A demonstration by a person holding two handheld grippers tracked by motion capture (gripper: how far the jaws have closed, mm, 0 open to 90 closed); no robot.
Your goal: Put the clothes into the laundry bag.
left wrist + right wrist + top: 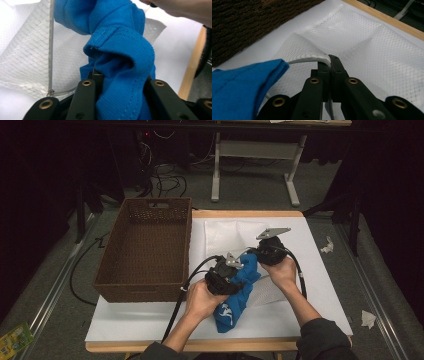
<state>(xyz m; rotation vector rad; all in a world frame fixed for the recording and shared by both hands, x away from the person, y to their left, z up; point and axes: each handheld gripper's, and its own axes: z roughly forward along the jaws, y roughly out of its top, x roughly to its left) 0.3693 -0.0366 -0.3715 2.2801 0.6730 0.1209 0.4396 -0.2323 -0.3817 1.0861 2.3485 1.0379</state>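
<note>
Right now the left gripper (226, 272) has its jaws clamped on a bunched fold of the blue garment (239, 290), the ribbed hem squeezed between them in the left gripper view (120, 75). At about two o'clock from it, the right gripper (270, 251) has its jaws pressed together on the zippered edge of the white mesh laundry bag (372, 50), lifting that edge into a small peak. The two grippers sit close together near the middle of the table, the garment hanging between them and trailing down toward six o'clock, where its white print lies on the white table cover (150, 320).

The bag lies flat under and beyond the garment, running from the centre toward twelve o'clock; its grey zipper (51, 50) shows along one side in the left gripper view. At nine o'clock from the grippers stands a brown woven basket (120, 250), just beside the bag but not touching the garment. Black cables (180, 305) trail from the grippers toward seven o'clock. Off the table at three and four o'clock lie crumpled paper scraps (327, 245) on the grey floor, and a white-framed table leg stand (216, 175) sits at twelve o'clock.
</note>
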